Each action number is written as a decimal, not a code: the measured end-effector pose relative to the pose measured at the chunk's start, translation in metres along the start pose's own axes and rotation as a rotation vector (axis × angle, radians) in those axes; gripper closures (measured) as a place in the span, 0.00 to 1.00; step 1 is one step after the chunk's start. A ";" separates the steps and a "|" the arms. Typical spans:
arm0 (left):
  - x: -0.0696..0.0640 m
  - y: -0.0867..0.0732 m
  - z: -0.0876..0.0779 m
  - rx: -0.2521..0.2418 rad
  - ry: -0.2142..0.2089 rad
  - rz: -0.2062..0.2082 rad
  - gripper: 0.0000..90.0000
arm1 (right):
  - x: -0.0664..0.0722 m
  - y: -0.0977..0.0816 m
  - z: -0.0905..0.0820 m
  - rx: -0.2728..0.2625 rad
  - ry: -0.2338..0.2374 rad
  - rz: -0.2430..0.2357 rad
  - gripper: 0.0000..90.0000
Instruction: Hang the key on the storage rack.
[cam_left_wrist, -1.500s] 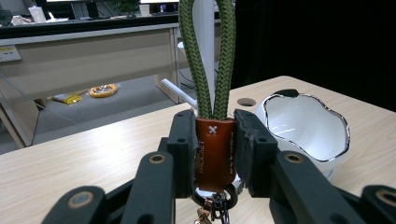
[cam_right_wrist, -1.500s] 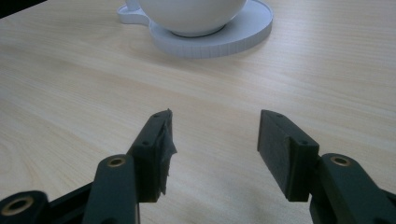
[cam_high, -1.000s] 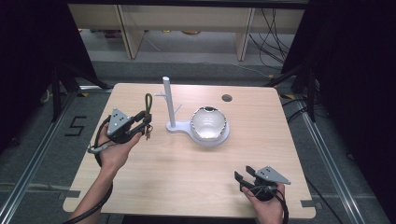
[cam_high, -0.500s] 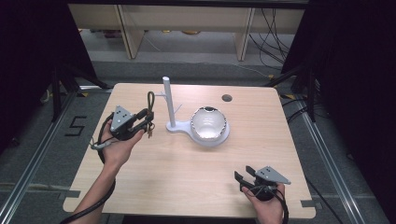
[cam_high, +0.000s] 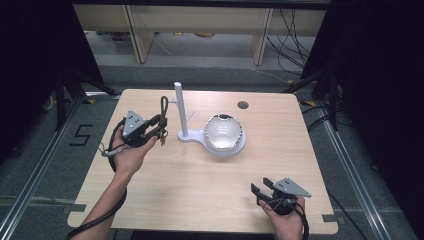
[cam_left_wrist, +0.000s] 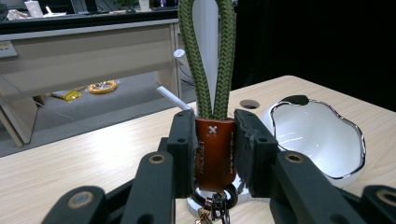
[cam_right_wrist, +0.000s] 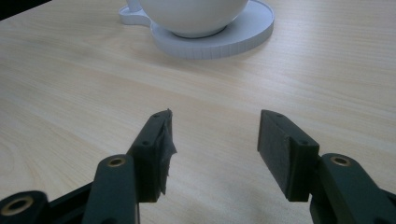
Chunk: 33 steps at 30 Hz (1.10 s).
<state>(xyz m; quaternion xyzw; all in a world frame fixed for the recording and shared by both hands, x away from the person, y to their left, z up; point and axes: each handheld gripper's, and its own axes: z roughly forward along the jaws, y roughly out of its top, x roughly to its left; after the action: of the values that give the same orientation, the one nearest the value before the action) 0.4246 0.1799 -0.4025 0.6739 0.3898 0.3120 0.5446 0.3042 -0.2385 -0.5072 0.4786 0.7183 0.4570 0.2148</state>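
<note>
Over pale worktop (cam_high: 200, 185): left gripper (cam_high: 159, 126) clamping keychain (cam_left_wrist: 213, 149), loop upright, just left of stand (cam_high: 181, 112); right gripper (cam_right_wrist: 212, 154) open, well apart.

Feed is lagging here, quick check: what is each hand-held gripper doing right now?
Left hand-held gripper: shut on the keychain, loop up.
Right hand-held gripper: open, holding nothing, over the table.

Your keychain (cam_left_wrist: 212, 144) has a green braided loop and brown leather tab; the bowl (cam_high: 223, 133) is white, the table (cam_high: 200, 200) pale woodgrain.
</note>
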 end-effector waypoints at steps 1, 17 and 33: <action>0.000 0.000 0.001 0.000 0.001 -0.002 0.77 | 0.000 0.000 0.000 0.000 -0.001 -0.002 0.51; 0.002 -0.004 0.010 0.012 0.009 -0.018 0.76 | 0.000 0.000 0.000 0.001 0.002 0.000 0.51; 0.002 -0.005 0.015 0.020 0.015 -0.031 0.76 | -0.001 0.000 0.000 0.000 0.001 -0.008 0.51</action>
<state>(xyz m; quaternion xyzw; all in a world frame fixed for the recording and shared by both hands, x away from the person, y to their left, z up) 0.4372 0.1750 -0.4101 0.6710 0.4073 0.3046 0.5395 0.3045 -0.2393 -0.5072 0.4754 0.7204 0.4563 0.2164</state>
